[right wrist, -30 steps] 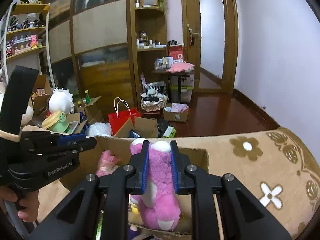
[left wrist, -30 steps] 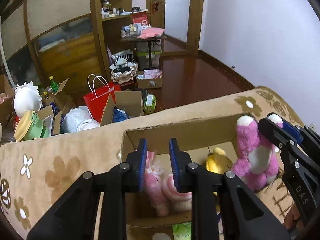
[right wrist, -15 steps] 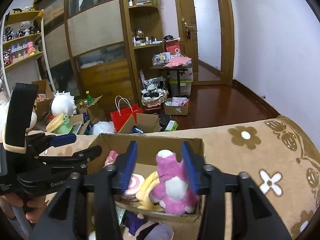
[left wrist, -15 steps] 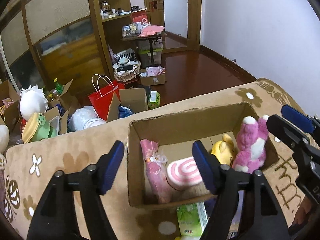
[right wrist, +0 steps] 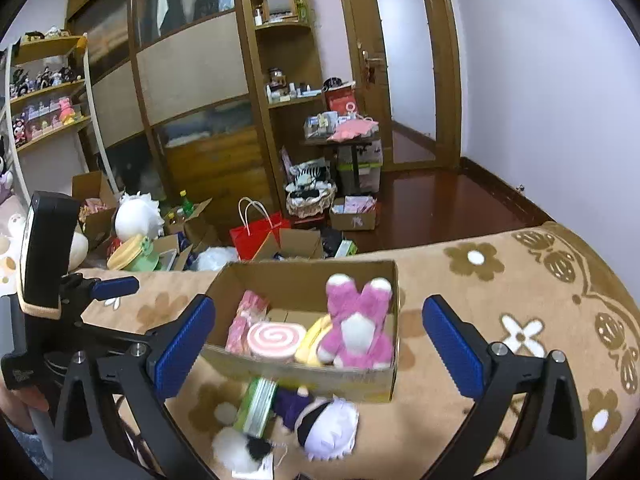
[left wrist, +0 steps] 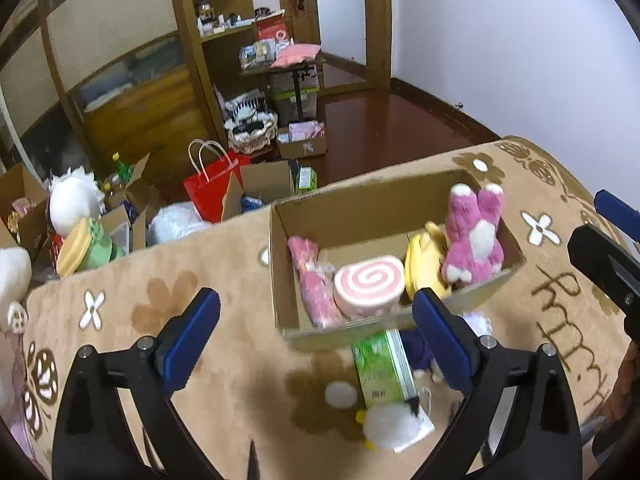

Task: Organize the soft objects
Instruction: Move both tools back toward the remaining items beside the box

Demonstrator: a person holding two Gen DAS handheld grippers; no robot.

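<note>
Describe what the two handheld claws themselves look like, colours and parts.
Both are matte black plastic. The left claw and right claw each have two angular fingers faced with ribbed blue pads and silver screw heads. From the right view, the left claw's body carries a black block with a tan strap; a blue pad shows there too.

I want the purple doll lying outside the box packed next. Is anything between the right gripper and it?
Nothing visible: the open right gripper hangs above the purple doll, which lies uncovered on the blanket beside the green pack.
</note>
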